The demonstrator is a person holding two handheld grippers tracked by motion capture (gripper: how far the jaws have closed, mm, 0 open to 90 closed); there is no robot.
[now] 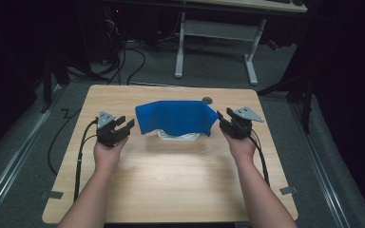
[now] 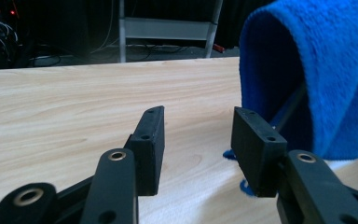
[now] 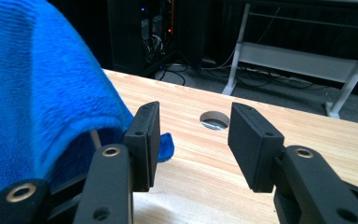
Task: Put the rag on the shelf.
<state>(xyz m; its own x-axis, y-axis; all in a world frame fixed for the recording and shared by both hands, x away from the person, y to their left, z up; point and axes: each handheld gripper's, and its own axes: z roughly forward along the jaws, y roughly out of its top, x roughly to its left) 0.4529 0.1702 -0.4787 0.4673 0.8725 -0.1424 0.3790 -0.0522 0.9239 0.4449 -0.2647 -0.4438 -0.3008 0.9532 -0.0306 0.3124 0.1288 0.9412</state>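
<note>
A blue towel [image 1: 176,116] lies draped over a white object [image 1: 178,136] at the middle of the wooden table [image 1: 171,185]; most of that object is hidden under the cloth. My left gripper [image 1: 128,124] hovers just left of the towel, open, with nothing between its jaws. In the left gripper view the left gripper [image 2: 198,116] points past the towel's hanging edge [image 2: 317,70]. My right gripper [image 1: 221,118] stands just right of the towel, also open and holding nothing. In the right gripper view the right gripper [image 3: 193,109] has the towel [image 3: 32,93] beside its left jaw.
A round cable hole [image 1: 207,100] sits in the table behind the towel, toward the right. Beyond the far edge stand a white desk frame [image 1: 216,42] and cables on the floor. Bare wood stretches from the towel to the near edge.
</note>
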